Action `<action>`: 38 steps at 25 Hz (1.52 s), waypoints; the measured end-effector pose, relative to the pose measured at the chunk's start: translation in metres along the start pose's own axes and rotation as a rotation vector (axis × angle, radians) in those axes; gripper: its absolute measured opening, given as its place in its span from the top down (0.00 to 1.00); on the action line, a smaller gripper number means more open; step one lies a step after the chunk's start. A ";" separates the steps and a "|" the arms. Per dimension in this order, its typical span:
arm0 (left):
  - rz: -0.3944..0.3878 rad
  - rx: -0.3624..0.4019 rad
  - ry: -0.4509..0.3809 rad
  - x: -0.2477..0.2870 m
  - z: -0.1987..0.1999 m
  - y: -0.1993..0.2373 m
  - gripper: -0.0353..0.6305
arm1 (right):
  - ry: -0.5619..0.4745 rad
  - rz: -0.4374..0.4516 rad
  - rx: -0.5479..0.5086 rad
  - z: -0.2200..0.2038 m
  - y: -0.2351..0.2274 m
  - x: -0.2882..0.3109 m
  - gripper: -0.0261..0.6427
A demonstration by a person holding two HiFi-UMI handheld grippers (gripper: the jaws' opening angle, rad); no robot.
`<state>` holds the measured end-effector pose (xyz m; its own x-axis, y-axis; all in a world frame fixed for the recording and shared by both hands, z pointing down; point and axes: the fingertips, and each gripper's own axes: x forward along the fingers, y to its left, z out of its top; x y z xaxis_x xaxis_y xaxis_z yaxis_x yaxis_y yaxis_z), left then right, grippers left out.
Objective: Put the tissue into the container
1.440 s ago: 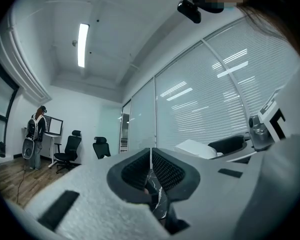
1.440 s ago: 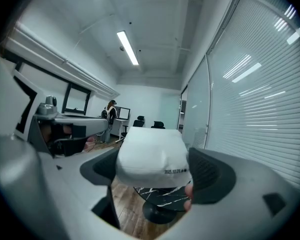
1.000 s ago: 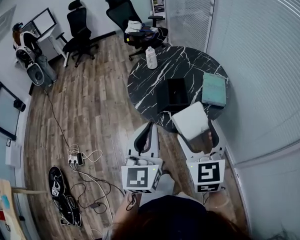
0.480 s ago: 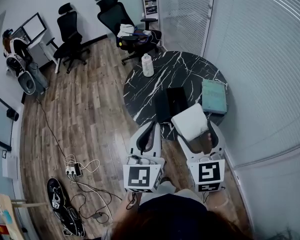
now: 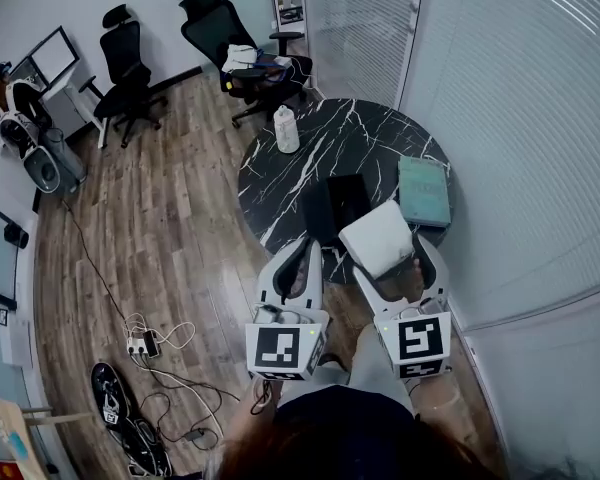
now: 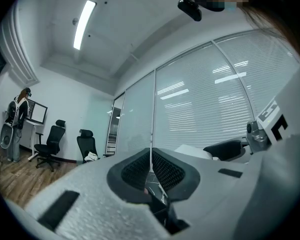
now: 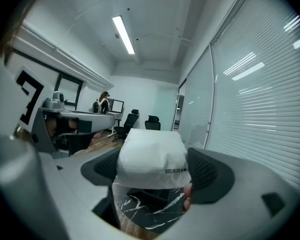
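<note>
A white tissue pack [image 5: 380, 238] [image 7: 151, 159] sits between the jaws of my right gripper [image 5: 398, 265] [image 7: 152, 170], which is shut on it, held over the near edge of the round black marble table [image 5: 365, 133]. The black open container [image 5: 343, 204] [image 7: 149, 198] lies on the table just ahead and left of the pack. My left gripper [image 5: 294, 268] [image 6: 151, 170] is shut with nothing in it, near the table's near-left edge, beside the right one.
On the table are a teal book [image 5: 424, 191] at the right and a white bottle [image 5: 285, 130] at the far left edge. Black office chairs [image 5: 230, 46] stand beyond. Cables and a power strip [image 5: 143, 344] lie on the wooden floor. A blinds-covered glass wall [image 5: 520, 118] runs along the right.
The head view has shifted, so the table and chairs sit slightly further left and nearer. Both grippers keep their pose; the pack stays held by the right one.
</note>
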<state>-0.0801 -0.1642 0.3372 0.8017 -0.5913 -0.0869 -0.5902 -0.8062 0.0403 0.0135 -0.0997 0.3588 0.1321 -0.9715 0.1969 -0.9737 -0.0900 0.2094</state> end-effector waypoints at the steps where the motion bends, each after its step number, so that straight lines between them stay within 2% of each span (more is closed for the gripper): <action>1: -0.001 0.000 0.000 0.002 -0.001 0.000 0.89 | 0.001 0.003 -0.003 -0.001 -0.001 0.002 0.33; 9: 0.030 0.004 0.003 0.025 -0.007 0.004 0.89 | -0.004 0.055 -0.018 -0.007 -0.015 0.026 0.33; 27: 0.167 0.014 -0.001 0.108 -0.011 0.010 0.89 | 0.011 0.268 -0.124 -0.023 -0.064 0.096 0.33; 38: 0.247 0.018 0.003 0.134 -0.016 0.024 0.89 | 0.038 0.429 -0.255 -0.045 -0.065 0.129 0.33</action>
<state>0.0143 -0.2629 0.3429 0.6332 -0.7705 -0.0739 -0.7699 -0.6367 0.0419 0.1022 -0.2094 0.4140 -0.2593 -0.9001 0.3501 -0.8660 0.3772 0.3283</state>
